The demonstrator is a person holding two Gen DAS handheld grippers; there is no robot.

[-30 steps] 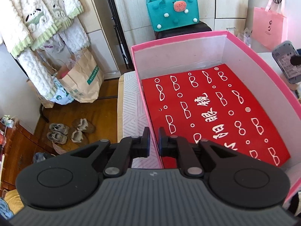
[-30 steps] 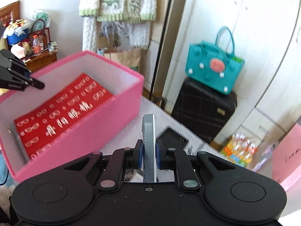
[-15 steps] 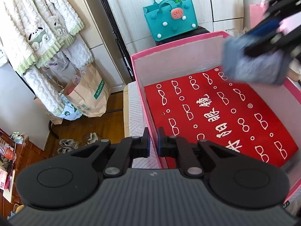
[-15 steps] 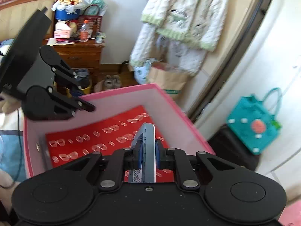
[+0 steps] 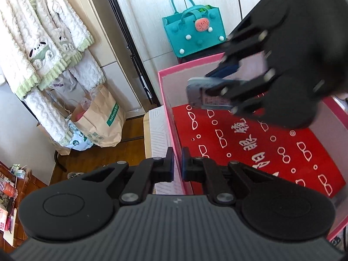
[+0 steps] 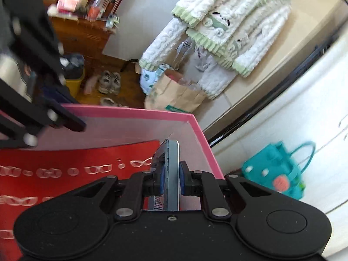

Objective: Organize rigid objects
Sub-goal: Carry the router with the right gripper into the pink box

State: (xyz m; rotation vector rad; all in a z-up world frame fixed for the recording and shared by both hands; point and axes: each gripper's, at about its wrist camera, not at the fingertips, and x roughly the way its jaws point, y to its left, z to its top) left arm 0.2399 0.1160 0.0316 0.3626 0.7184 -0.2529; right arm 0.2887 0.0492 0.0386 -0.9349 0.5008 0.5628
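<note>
A pink box with a red lining printed with white glasses fills the right of the left wrist view. My left gripper is shut on the box's left wall, one pad on each side of the rim. Above the far part of the box, my right gripper is shut on a flat grey device with a barcode label. In the right wrist view the device stands on edge between the pads of my right gripper, over the box's corner. My left gripper shows blurred at the left.
The box rests on a white patterned surface. Beyond it are a teal bag on a dark case, a brown paper bag, hanging white cardigans, shoes on the wooden floor and a cluttered wooden cabinet.
My right gripper has carried the grey device from beside the box to over its inside, rolling as it went. The left gripper has stayed on the box wall.
</note>
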